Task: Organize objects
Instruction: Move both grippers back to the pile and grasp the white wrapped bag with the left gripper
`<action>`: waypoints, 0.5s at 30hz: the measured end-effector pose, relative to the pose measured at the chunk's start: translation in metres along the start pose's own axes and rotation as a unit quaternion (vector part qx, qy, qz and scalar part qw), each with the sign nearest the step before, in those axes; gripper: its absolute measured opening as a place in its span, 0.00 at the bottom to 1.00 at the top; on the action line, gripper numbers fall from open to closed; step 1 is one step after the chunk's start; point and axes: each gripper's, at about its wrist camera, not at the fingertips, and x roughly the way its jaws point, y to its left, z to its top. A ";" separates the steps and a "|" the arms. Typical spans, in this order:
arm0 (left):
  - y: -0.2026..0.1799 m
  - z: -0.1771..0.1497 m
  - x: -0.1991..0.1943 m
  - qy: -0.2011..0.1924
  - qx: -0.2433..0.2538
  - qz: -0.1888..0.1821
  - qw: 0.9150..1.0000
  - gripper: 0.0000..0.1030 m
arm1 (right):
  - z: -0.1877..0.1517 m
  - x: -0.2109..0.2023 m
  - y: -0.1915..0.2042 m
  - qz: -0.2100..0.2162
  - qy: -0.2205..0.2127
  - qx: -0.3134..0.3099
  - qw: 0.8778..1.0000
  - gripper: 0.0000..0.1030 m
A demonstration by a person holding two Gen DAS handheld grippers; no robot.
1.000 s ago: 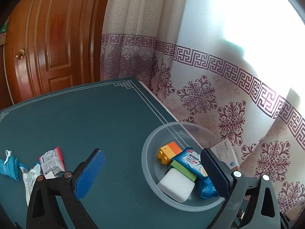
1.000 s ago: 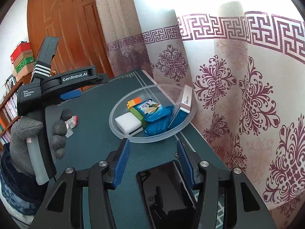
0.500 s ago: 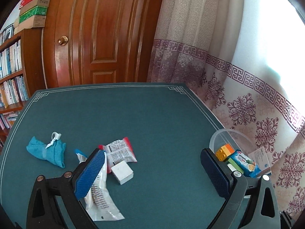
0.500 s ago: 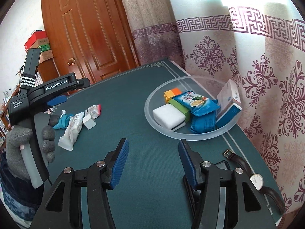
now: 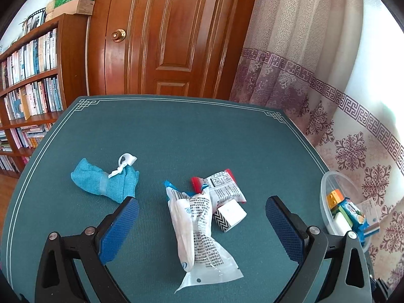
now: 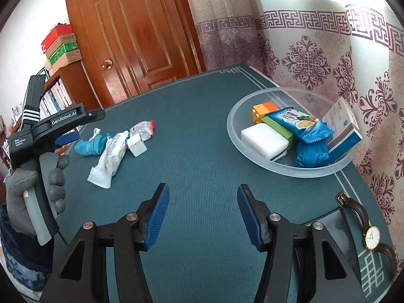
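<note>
Covering the whole work area: a dark teal felt table mat with thin white border lines and fret corners. Beyond it at 12 o'clock, a panelled reddish-brown wooden door with a brass knob; at 10 o'clock, a wooden bookshelf packed with books, cartons stacked on top; from 1 to 4 o'clock, a pale curtain with purple floral and key-pattern bands. Lying mid-mat, just ahead of the left gripper, fingers spread wide and empty: a long white printed plastic packet, a red-edged white sachet, a small white box with a zigzag side, all touching. At 10 o'clock from these, apart, a rolled blue cloth with a white tie. At 3 o'clock, a clear round plastic bowl holding blocks, blue snack packs and a carton. Right gripper half spread, gripping nothing, over bare mat; at its 4 o'clock, a brown-strapped wristwatch.
</note>
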 end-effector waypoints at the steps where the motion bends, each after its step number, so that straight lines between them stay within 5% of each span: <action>1: 0.002 -0.001 0.001 0.002 -0.001 0.002 1.000 0.99 | -0.001 0.002 0.002 0.001 0.002 -0.002 1.000 0.56; 15: 0.001 -0.024 0.041 0.052 0.020 0.025 0.998 0.99 | -0.005 0.011 0.007 0.003 0.017 -0.003 1.000 0.56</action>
